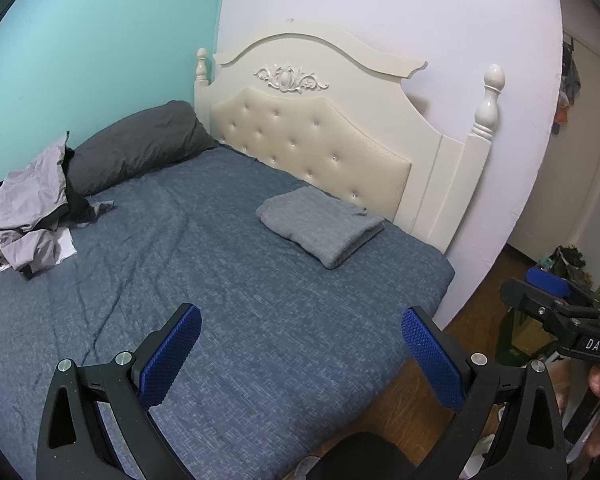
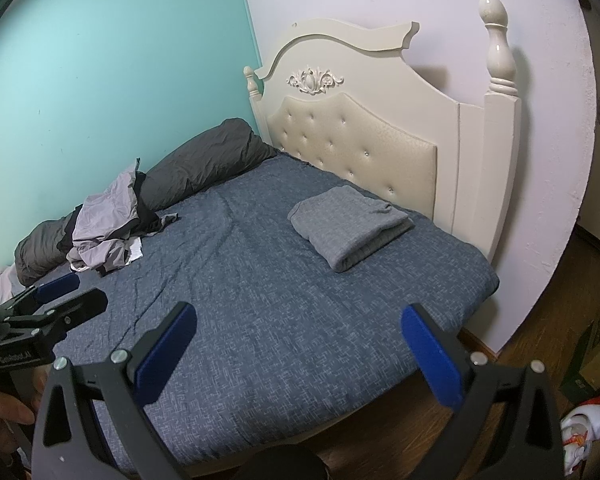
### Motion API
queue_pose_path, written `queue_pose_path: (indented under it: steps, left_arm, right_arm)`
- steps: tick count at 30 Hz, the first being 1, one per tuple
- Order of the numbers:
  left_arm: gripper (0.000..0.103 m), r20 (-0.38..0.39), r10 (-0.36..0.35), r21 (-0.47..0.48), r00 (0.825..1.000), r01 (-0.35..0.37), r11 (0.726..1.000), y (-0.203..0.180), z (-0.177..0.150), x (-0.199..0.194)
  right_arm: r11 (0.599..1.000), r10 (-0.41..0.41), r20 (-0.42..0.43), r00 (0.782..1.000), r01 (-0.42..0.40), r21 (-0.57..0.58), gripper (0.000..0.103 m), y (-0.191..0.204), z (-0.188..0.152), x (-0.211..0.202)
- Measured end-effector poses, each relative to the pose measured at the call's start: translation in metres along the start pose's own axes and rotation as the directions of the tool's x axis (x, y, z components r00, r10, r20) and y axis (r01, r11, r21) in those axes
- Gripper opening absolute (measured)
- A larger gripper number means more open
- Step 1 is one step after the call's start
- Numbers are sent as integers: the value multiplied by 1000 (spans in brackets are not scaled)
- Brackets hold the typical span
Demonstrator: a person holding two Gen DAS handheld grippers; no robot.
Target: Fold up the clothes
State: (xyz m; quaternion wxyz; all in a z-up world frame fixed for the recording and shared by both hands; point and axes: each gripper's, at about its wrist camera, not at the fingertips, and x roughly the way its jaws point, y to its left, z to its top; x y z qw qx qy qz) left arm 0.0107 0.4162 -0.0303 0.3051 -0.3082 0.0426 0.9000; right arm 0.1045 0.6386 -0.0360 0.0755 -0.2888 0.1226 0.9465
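Note:
A folded grey garment [image 1: 322,226] [image 2: 350,226] lies on the blue bed cover near the headboard. A crumpled heap of lilac, black and white clothes [image 1: 30,212] [image 2: 106,222] sits at the bed's left side by the teal wall. My left gripper [image 1: 300,336] hangs open over the bed's near part, nothing between its blue pads. My right gripper [image 2: 298,334] is open too, above the bed's near edge, holding nothing. Each gripper appears at the edge of the other's view: the right gripper [image 1: 540,292], the left gripper [image 2: 66,292], both some way short of the clothes.
A dark grey pillow [image 1: 140,144] [image 2: 204,160] lies along the teal wall. The cream headboard [image 1: 312,132] [image 2: 360,136] stands at the back. Wooden floor [image 2: 540,344] with boxes and clutter runs along the right of the bed [image 1: 220,280] [image 2: 260,300].

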Motion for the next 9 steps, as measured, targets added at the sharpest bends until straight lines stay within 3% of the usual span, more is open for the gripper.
queue_pose_path:
  steps: [9]
  left_arm:
    - [102, -5, -4, 2, 1000, 4, 1000, 0, 1, 0]
  right_arm:
    - [1000, 1, -1, 1000, -1, -1, 103, 2, -1, 0]
